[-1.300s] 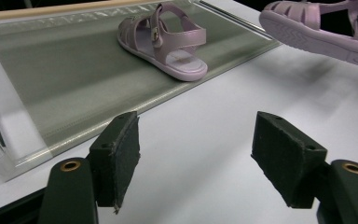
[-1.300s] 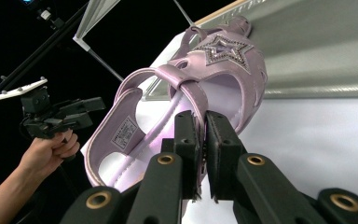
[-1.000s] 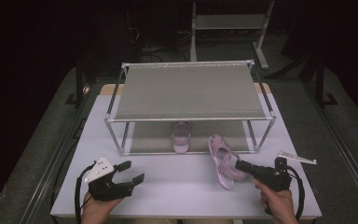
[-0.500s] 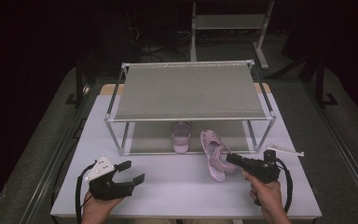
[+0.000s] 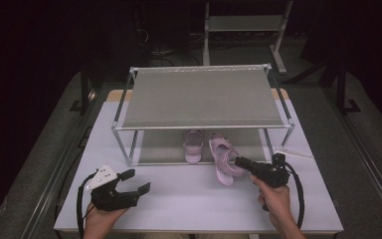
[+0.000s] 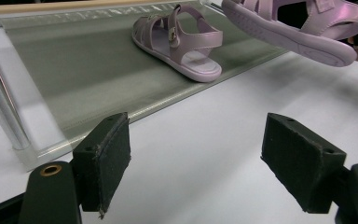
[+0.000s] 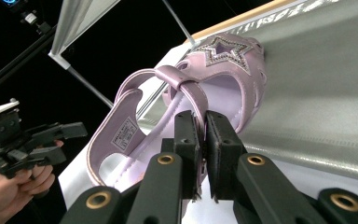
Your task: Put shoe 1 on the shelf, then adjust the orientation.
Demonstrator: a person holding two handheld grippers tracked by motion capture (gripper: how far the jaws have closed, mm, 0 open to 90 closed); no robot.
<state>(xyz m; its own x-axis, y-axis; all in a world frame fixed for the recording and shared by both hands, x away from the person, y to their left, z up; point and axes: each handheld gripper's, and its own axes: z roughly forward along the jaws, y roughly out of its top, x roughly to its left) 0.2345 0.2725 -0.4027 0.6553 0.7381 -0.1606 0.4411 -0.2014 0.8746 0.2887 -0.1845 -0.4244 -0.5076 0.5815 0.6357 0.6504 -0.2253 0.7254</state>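
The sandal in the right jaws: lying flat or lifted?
Lifted and tilted: the sandal hangs above the table, sole showing.

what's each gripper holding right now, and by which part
The right gripper is shut on the pink sandal, pinching its ankle strap. The left gripper holds nothing; its jaws have just been opening, with nothing between them.

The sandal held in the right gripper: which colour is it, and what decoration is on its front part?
The sandal is pale lilac-pink with a glittery star on the toe, clearest in the right gripper view.
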